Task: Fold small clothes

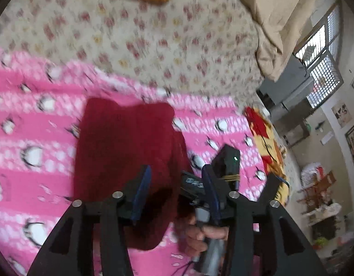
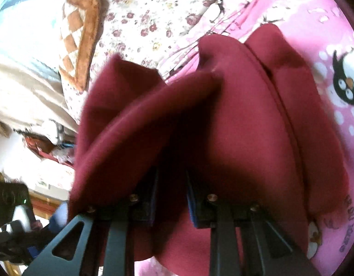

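Observation:
A small dark red garment (image 1: 126, 151) lies on a pink penguin-print blanket (image 1: 27, 119). My left gripper (image 1: 175, 179) hovers over the garment's near right edge with its fingers apart and nothing between them. In its view the right gripper's body (image 1: 225, 168), held by a hand, sits just right of the garment. In the right wrist view the garment (image 2: 234, 115) is bunched and lifted over the right gripper (image 2: 171, 179). Red cloth drapes over both fingers and a fold runs into the narrow gap between them. The fingertips are hidden by cloth.
A floral bedsheet (image 1: 142, 34) lies beyond the pink blanket. An orange-bordered mat (image 2: 80, 36) sits at the far side. A beige duvet (image 1: 273, 23) is piled at the bed's right. A red and yellow cloth (image 1: 266, 138) lies at the bed edge, with room furniture beyond.

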A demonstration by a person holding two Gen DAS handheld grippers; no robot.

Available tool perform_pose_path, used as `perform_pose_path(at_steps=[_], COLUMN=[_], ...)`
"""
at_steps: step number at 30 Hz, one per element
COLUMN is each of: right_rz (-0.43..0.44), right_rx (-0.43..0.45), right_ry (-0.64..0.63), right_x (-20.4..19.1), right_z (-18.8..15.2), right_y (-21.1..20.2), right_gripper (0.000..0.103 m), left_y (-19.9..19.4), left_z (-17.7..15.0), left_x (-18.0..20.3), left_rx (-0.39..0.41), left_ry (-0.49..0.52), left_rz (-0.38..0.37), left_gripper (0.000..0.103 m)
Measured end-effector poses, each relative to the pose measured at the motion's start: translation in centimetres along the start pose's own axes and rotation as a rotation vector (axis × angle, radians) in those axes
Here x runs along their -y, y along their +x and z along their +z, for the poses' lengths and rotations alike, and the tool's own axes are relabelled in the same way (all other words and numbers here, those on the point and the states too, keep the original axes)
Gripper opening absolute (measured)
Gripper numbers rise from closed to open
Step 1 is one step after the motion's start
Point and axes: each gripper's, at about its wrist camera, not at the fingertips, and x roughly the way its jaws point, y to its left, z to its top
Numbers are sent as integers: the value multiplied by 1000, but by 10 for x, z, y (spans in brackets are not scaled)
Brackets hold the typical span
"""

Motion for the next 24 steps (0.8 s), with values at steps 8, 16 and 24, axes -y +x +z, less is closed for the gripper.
perform_pose_path(at_steps=[8,16,24], right_rz=[100,227,227], right_rx=[130,183,205], right_ry=[199,288,213], right_x=[21,37,23], right_z=[-2,-5,-6], right_y=[-31,-41,-46], right_gripper=[34,37,60], left_y=[11,30,51], left_z=[-26,-44,-60], left_x=[-56,-82,-61], left_rx=[-29,-21,-61], left_ry=[-131,-218,-136], left_rz=[110,95,99], left_gripper=[26,26,26])
